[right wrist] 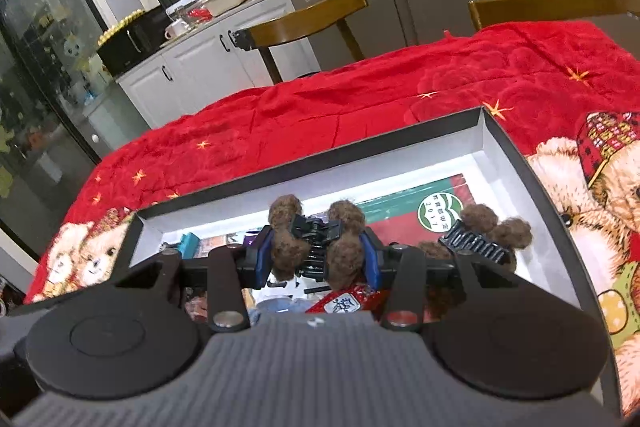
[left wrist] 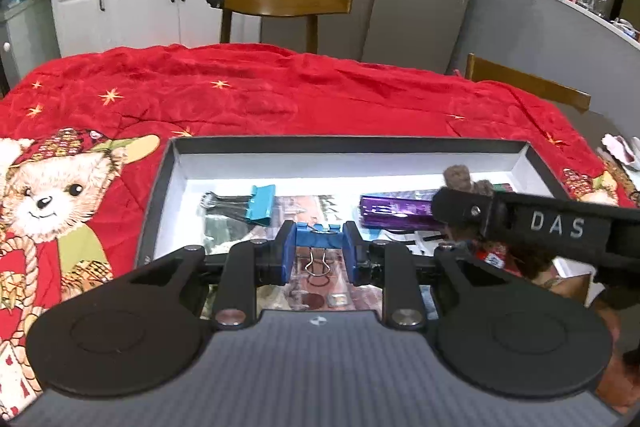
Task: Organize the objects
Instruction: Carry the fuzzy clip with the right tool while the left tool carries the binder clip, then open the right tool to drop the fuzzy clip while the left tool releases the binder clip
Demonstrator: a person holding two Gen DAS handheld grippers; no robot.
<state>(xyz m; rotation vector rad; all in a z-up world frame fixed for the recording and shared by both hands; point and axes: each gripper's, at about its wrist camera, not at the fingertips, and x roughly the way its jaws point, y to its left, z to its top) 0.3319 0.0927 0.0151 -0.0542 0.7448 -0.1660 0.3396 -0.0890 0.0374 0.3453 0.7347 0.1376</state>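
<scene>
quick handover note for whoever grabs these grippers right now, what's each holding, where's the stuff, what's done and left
Left gripper: shut on a blue binder clip, held over the box.
Right gripper: shut on a brown pom-pom hair claw, also over the box.
In the box: teal binder clip, purple packet, a second pom-pom claw, red packet, cards.
Done: several items are boxed.
Left: probably release both held items into the box. No loose items show on the red cloth.
</scene>
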